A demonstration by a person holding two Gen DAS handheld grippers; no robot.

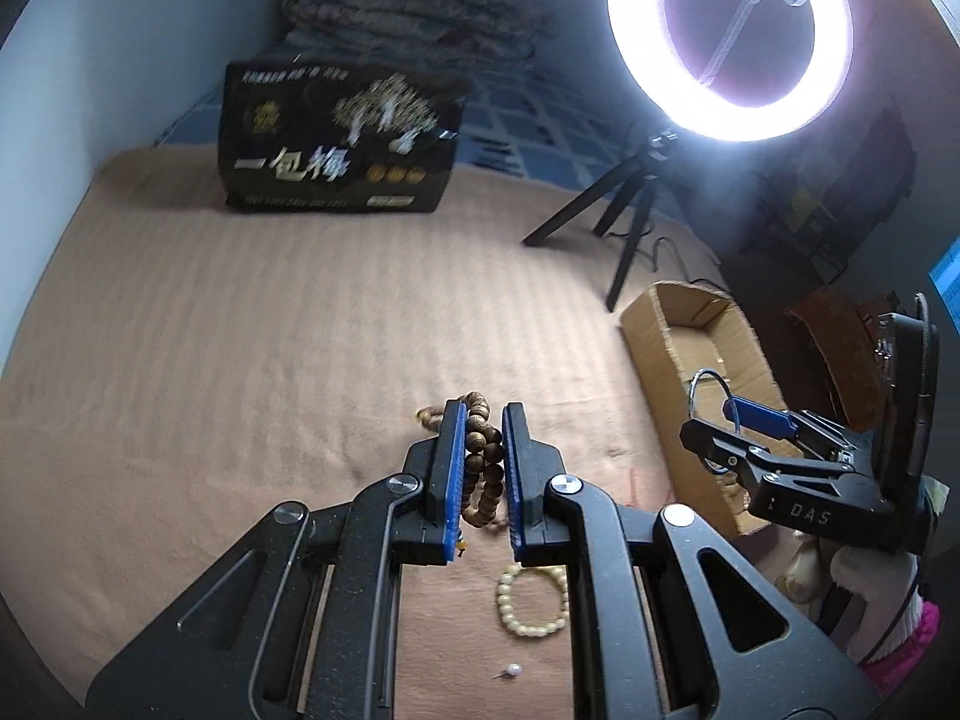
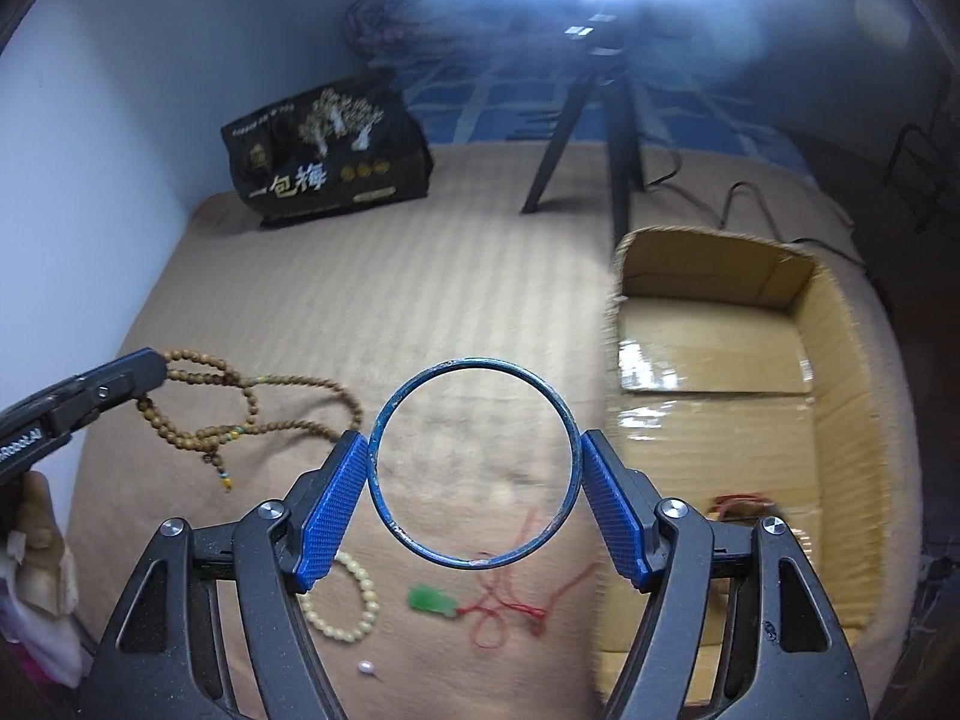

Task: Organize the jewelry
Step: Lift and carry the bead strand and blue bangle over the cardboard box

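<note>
Carton (image 2: 714, 372) at right, open-topped, only something red near its front wall | left gripper (image 1: 483, 456) pinched narrow on wooden bead strand (image 2: 264, 402), lifted at left | right gripper (image 2: 474, 498) clamps blue bangle (image 2: 474, 363) beside carton's left wall | cream bracelet (image 2: 342, 606), green pendant (image 2: 432, 600), pearl (image 2: 366, 668) lie near | beige cloth (image 2: 390, 276) bare far left.

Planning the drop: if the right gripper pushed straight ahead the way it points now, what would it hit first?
Probably the bare tan bedspread, seen through the blue bangle that the right gripper holds. The cardboard box lies off to the right of that line. Depth is hard to judge.
</note>
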